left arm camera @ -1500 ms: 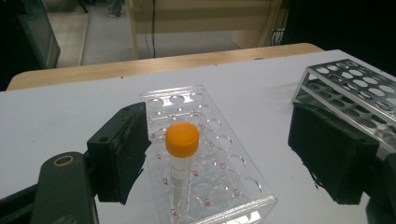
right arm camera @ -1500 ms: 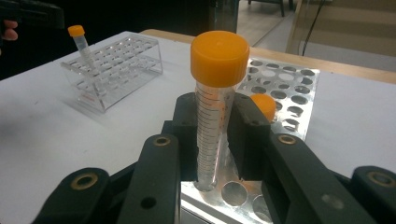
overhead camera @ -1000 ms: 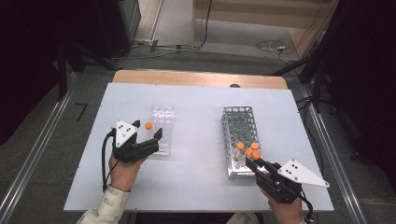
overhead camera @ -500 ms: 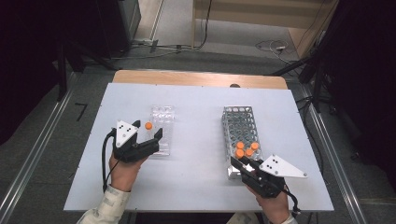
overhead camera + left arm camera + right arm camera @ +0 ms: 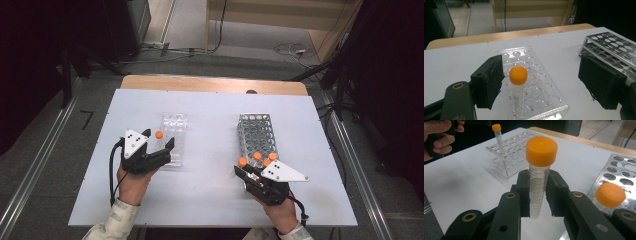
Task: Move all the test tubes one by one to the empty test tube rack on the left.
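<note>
A clear plastic rack lies left of centre, and one orange-capped tube stands in it. My left gripper is open, with a jaw on each side of that tube and touching nothing. At the near end of the metal rack stand three orange-capped tubes. Just left of that end, my right gripper is shut on another orange-capped tube. It holds the tube upright by its lower body, above the table.
The white table has bare surface between the two racks and behind them. A wooden strip runs along its far edge. In the right gripper view, the person's other hand is beyond the clear rack.
My right gripper has moved left and slightly forward from the metal rack's near right corner, with the tube in it. The left gripper has stayed still.
</note>
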Demonstrator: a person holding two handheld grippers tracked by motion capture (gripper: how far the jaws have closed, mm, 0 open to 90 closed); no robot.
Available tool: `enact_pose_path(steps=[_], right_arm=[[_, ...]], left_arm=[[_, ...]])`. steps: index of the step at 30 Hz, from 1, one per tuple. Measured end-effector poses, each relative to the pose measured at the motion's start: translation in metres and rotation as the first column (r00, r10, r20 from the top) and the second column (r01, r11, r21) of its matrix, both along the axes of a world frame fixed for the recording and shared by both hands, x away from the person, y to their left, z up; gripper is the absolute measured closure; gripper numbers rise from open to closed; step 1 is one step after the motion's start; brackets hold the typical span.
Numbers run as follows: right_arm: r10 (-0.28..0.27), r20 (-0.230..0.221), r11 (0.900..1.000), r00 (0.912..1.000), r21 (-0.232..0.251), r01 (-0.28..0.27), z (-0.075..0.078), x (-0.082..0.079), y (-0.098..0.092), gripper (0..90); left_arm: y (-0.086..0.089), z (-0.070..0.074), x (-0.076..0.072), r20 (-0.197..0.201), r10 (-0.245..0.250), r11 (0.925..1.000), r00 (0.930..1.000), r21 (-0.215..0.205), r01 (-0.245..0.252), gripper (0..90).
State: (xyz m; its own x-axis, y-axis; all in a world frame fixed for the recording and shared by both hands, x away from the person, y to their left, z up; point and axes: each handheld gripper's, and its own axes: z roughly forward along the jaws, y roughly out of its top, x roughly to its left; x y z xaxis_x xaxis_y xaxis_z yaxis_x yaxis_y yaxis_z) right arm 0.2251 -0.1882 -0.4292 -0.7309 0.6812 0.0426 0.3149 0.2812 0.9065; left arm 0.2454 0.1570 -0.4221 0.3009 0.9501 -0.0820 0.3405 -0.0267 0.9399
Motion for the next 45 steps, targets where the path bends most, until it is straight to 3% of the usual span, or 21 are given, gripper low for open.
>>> enact_pose_path(steps=[29,38,45], right_arm=[[0.075,-0.023,0.996,0.9969,-0.05,-0.076,-0.014,0.019,0.052,71.7],[0.093,-0.03,0.994,0.9952,-0.06,-0.095,-0.017,0.024,0.066,71.6],[0.101,-0.035,0.993,0.9942,-0.059,-0.103,-0.018,0.026,0.073,71.6]], left_arm=[[-0.011,0.003,-0.005,0.008,-0.045,0.999,0.9989,0.005,0.045,21.0],[-0.021,0.003,-0.009,0.007,-0.087,0.9961,0.9962,0.017,0.086,21.0],[-0.035,0.003,-0.013,0.002,-0.141,0.9896,0.99,0.029,0.141,21.0]])
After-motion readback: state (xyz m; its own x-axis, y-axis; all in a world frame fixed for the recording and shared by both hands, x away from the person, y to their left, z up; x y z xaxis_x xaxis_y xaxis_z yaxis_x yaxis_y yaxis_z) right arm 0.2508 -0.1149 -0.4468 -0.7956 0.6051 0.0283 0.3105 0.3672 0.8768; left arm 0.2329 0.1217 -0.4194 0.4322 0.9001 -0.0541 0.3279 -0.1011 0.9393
